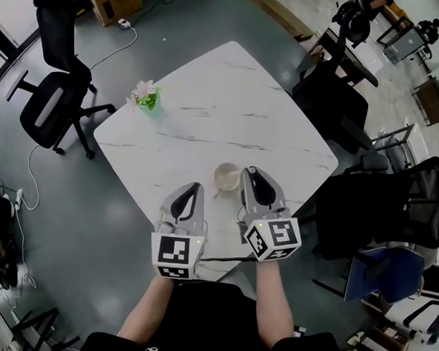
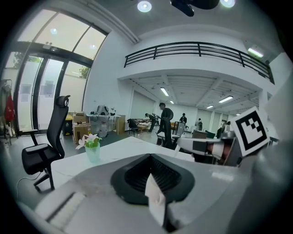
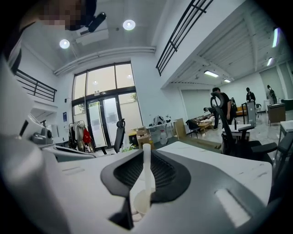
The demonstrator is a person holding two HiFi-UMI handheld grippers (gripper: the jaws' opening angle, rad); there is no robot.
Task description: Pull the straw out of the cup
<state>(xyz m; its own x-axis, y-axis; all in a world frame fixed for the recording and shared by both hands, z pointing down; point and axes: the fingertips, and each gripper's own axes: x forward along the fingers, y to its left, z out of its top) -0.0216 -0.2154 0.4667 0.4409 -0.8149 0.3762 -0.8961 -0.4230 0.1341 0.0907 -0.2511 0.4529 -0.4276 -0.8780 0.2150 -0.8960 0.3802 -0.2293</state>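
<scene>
White marble-look worktop (image 1: 208, 126) w/ the cup (image 1: 226, 177) near its front edge, between the two grippers.

R gripper (image 3: 146, 172): fingers (image 3: 167, 176) closed on the straw (image 3: 146, 153). Straw stands upright betw. the black pads. Its top end pokes just above them; its lower end widens into a pale rounded blob close to the camera. Can't tell whether the straw's lower end is in the cup or clear of it. In head view the R fingertips sit just beside the cup's right rim; the straw is too thin to pick out there.

L gripper (image 2: 152, 170): fingers (image 2: 130, 176) closed on a white scrap (image 2: 155, 199), flat and folded-looking, sticking back toward the camera. Can't tell what it is. In head view L gripper lies left of the cup and a bit nearer the person, tip near the cup but apart from it.

Both grippers point away from the person, side by side, marker cubes at the rear. L gripper view catches R gripper at its right edge w/ the cube (image 2: 249, 130).

Flower pot (image 1: 146, 97) at the worktop's far-left corner, well apart from the cup. Black chair (image 1: 54, 87) on the floor at left, more chairs at right.
</scene>
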